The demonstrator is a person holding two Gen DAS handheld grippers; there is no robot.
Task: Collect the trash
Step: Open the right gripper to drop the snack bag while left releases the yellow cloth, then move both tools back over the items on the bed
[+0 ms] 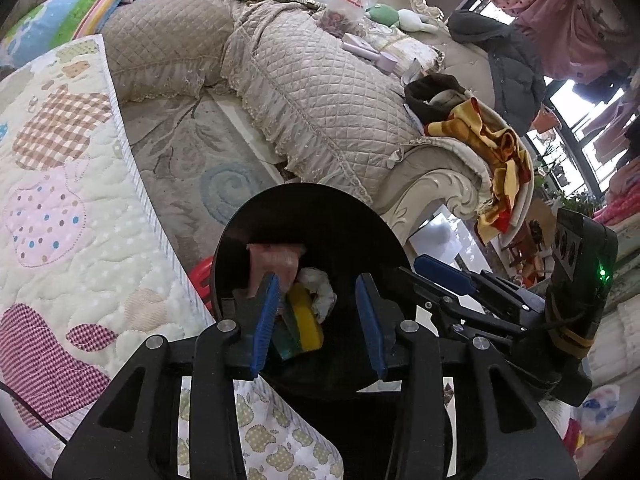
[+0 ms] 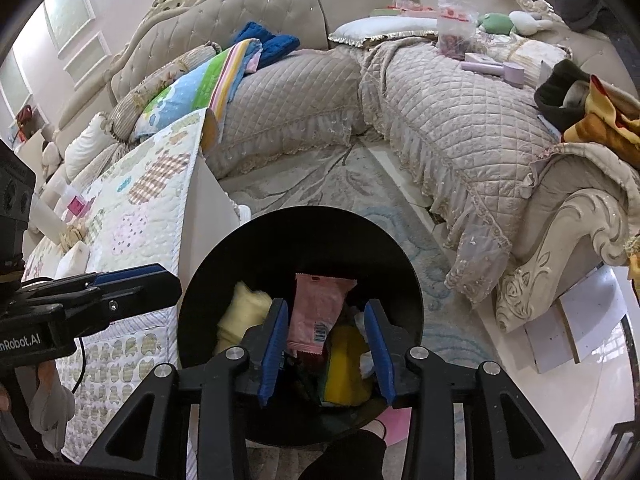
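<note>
Both grippers hang over the black bin (image 2: 300,248), which stands on the patterned rug (image 2: 344,188) between the quilted table cover (image 1: 60,220) and the sofa (image 2: 460,128).

The right gripper (image 2: 326,346) is released: its blue fingers (image 2: 276,344) stand apart and press on nothing. Between them, lower down in the bin, lies a pink wrapper (image 2: 316,312), blurred, with a barcode near its lower edge. A yellow packet (image 2: 344,364) lies at about five o'clock from the wrapper, and a pale yellow wad (image 2: 240,312) at nine o'clock, outside the left finger.

The left gripper (image 1: 318,322) is also released, with nothing clamped. In its view the pink wrapper (image 1: 274,264) is at eleven o'clock, partly behind the left finger. The yellow packet (image 1: 306,318) and a crumpled white tissue (image 1: 322,290) sit in the gap, down in the bin.

At three o'clock in that view, the right gripper's arm (image 1: 460,284) reaches over the bin's rim.
</note>
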